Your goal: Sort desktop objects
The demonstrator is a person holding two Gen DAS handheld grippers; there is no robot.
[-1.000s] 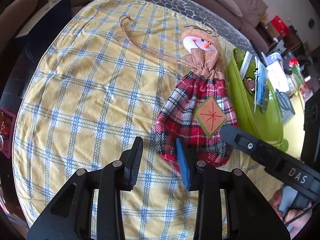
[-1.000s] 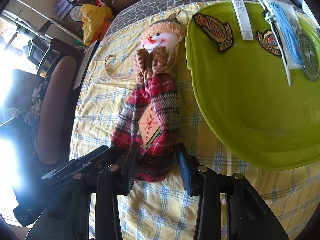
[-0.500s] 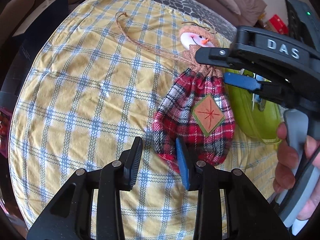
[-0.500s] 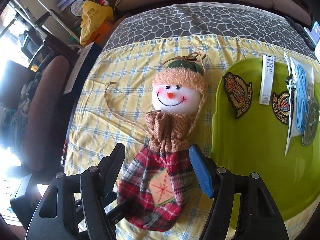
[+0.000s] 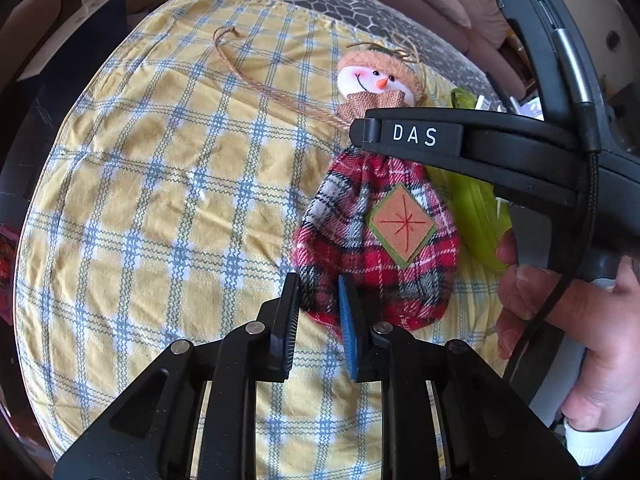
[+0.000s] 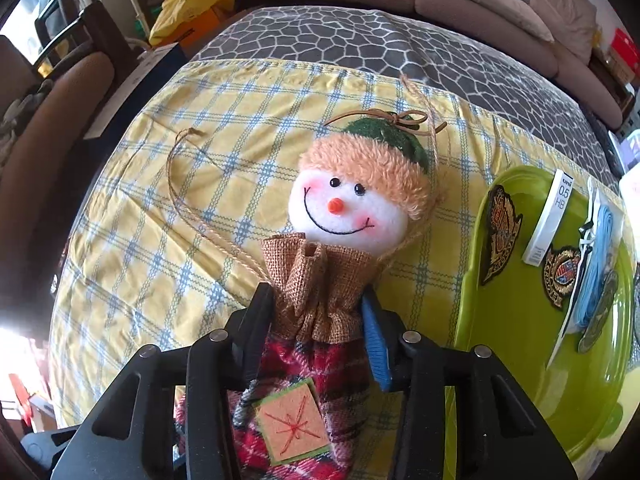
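Observation:
A snowman doll bag with a red plaid body, burlap collar and white face lies on the yellow checked cloth. My left gripper is shut on the bag's lower plaid edge. My right gripper straddles the burlap neck from above, jaws apart on either side of it and close to the cloth; its black body crosses the left wrist view. A green tray lies right of the doll.
The tray holds embroidered badges, a white lead case, blue cord and a medal. The doll's long string trails left over the cloth. Sofa and chairs surround the table.
My left gripper has closed onto the bag's bottom edge. My right gripper has moved forward along the doll from the plaid body to the burlap neck and narrowed around it.

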